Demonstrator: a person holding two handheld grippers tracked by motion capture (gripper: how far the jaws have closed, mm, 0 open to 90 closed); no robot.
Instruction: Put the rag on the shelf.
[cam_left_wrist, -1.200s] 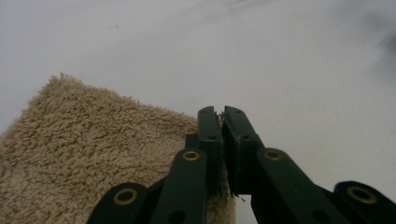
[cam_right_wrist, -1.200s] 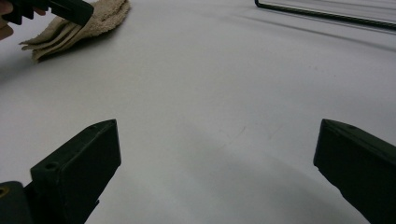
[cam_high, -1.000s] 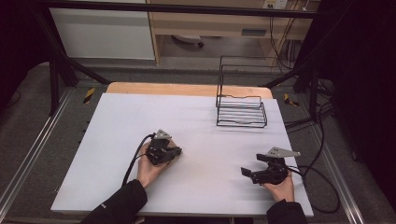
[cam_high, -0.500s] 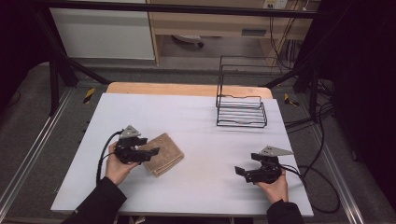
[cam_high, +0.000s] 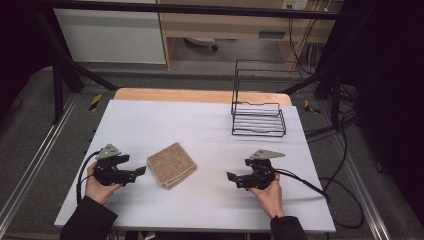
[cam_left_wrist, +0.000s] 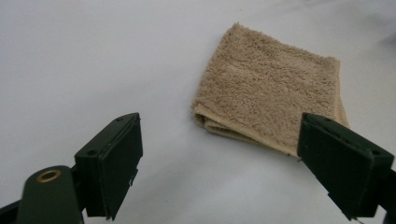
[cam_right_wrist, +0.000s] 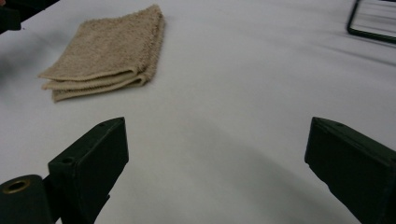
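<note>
Folded towelling, a tan washcloth (cam_high: 171, 164), was laid flat on the white table top (cam_high: 200, 125), left of the table's middle and toward the near edge. It was folded into a rough square, turned cornerwise to the table's edges, and the stacked layers of the fold were seen along its edge in the right gripper view (cam_right_wrist: 105, 51). Nothing rested on it, and it was touched by neither tool.

The left gripper (cam_high: 141, 171) was held in the person's left hand (cam_high: 97, 187) just to the left of the washcloth, its jaws pointed rightward at the cloth. In the left gripper view the jaws were seen standing wide, having just been opening, with bare table between them; the washcloth (cam_left_wrist: 268, 93) lay beyond the tips, clear of both pads, its near right corner partly covered by the right-hand jaw.

The right gripper (cam_high: 231, 177) was held in the person's right hand (cam_high: 270, 195) well to the right of the washcloth, near the near edge, its jaws pointed leftward. Its jaws were also spread wide, though they had just been closing slightly, and nothing was held between them; only white table surface was seen in the gap.

A black wire rack (cam_high: 258, 119) stood at the far right of the table, well apart from the cloth and from both grippers. A strip of wooden table edge (cam_high: 200, 95) was exposed beyond the far side of the white surface.
</note>
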